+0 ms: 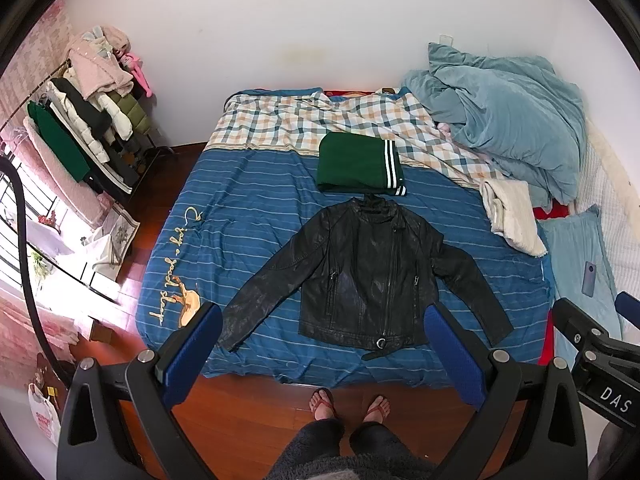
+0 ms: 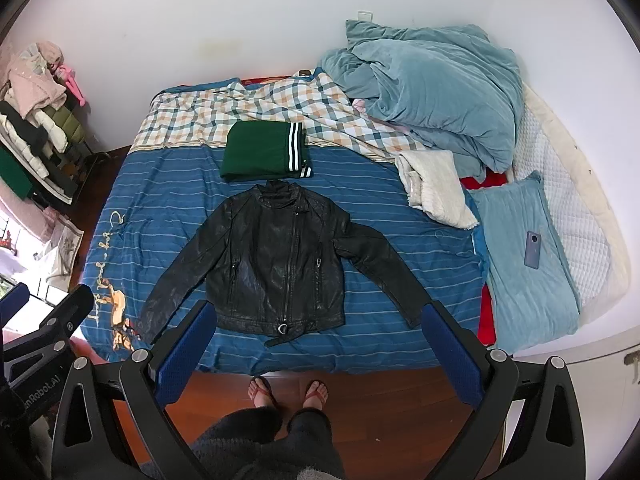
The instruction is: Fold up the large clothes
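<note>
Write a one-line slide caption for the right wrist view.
Open right gripper held above a black leather jacket spread flat on the blue striped bed, folded green garment beyond its collar.

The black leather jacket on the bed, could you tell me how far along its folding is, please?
Done: a green garment lies folded beyond the collar. In hand: nothing; the left gripper and right gripper are open, above the bed's edge. Left: the black jacket lies flat, sleeves spread, unfolded.

Both wrist cameras look down from above the foot of the bed [image 1: 248, 216], well back; left view sits leftward, right view rightward, sharing the bed [image 2: 168, 200].
</note>
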### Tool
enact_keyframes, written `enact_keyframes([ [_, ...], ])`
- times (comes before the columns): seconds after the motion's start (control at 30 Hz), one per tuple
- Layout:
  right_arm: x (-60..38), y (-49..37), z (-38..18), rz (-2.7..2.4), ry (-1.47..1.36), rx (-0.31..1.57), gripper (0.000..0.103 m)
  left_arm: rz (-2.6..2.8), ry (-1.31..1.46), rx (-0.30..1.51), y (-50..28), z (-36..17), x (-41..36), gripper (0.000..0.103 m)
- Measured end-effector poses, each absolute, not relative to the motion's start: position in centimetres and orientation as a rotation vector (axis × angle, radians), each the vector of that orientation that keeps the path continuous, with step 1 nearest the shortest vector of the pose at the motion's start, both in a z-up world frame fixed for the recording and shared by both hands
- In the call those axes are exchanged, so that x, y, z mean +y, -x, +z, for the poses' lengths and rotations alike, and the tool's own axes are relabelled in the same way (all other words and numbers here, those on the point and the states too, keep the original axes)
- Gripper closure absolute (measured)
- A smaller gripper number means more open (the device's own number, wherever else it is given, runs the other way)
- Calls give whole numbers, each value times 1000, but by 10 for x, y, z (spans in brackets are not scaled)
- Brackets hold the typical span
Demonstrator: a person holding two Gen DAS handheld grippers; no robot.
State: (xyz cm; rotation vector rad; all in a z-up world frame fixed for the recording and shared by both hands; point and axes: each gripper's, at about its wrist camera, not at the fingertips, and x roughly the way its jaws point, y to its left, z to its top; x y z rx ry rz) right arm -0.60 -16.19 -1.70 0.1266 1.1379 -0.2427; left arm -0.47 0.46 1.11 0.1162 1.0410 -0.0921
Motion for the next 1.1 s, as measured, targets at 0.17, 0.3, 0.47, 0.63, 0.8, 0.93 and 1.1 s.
enact_keyframes([
  [0.17, -161, 6, -16, -240, -127, 1139, 0, -93, -116, 1041, 5, 12, 6, 0],
  [0.3, -160, 7, -17, -241, -126, 1139, 0, -94, -118, 1040, 6, 12, 7, 0],
  [0.47, -160, 7, -15, -237, -129, 1136, 0, -97, -116, 1038, 4, 14, 8, 0],
  [0.63, -160, 6, -14, -239, -128, 1135, 0, -97, -113, 1037, 3, 15, 7, 0],
  [0.8, -160, 7, -14, -238, -128, 1138, 0, -100, -112, 1038, 2, 17, 4, 0],
  [0.93, -160, 6, -12, -239, -121, 1139, 0, -101, -110, 1040, 2, 18, 3, 0],
  [1.1, -161, 6, -13, -236, -119, 1138, 0, -102, -108, 1040, 0, 18, 0, 0],
])
